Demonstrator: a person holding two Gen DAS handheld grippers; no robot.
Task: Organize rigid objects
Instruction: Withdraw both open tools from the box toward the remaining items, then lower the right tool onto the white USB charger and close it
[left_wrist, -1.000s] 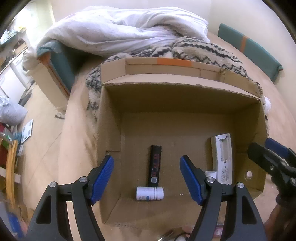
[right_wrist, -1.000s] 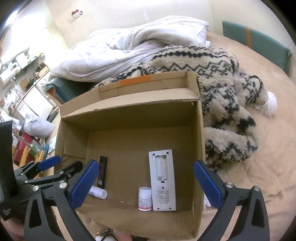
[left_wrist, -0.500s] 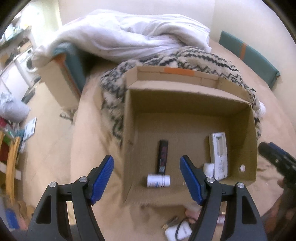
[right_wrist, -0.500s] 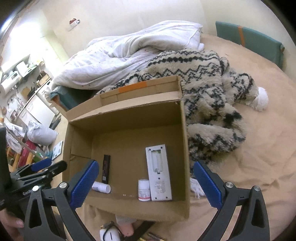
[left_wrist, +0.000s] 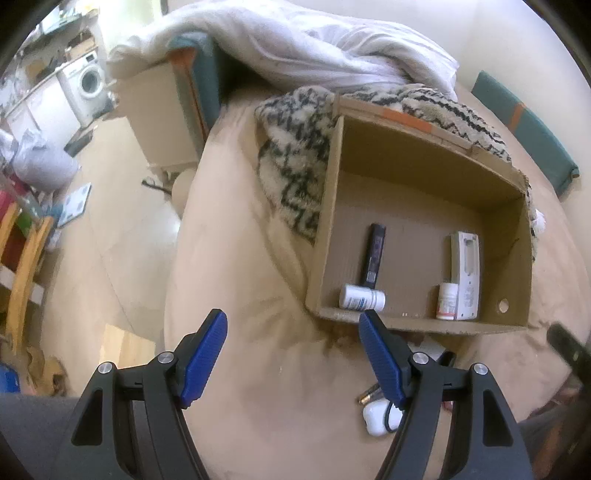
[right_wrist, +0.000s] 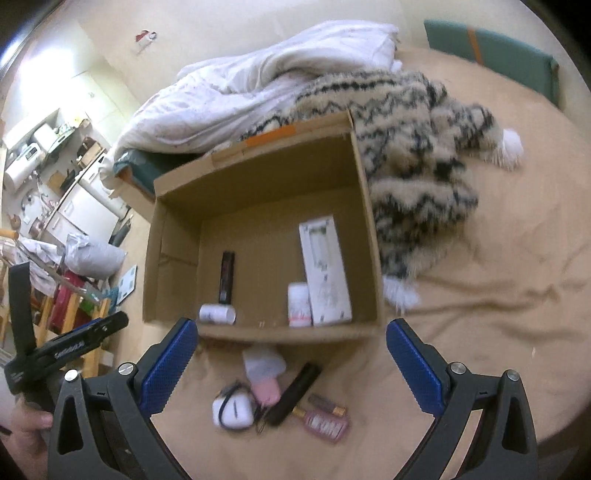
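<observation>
An open cardboard box (right_wrist: 177, 236) (left_wrist: 424, 325) lies on a beige bed. Inside lie a white remote (right_wrist: 325, 273) (left_wrist: 466, 273), a black stick-shaped item (right_wrist: 226, 275) (left_wrist: 373, 256), a white bottle on its side (right_wrist: 217, 314) (left_wrist: 362, 297) and a second white bottle (right_wrist: 299, 304) (left_wrist: 447, 301). In front of the box lie a white earbud case with a cord (right_wrist: 233, 410) (left_wrist: 380, 419), a black bar (right_wrist: 293, 393), a pink item (right_wrist: 264, 384), a small brown tube (right_wrist: 327, 403) and a pink comb-like piece (right_wrist: 327, 425). My right gripper (right_wrist: 291, 365) hangs open over these loose things. My left gripper (left_wrist: 291, 356) is open above bare bedding, left of the box.
A patterned fleece blanket (right_wrist: 417, 155) and a white duvet (right_wrist: 266, 81) crowd the box's far side. A green cushion (right_wrist: 491, 51) rests at the back right. The bed's left edge drops to a floor (left_wrist: 110, 229) with furniture and clutter.
Both grippers have pulled back from above the box toward the near side, the left one also shifting left. The loose items in front of the box have come into view. Jaws unchanged.
</observation>
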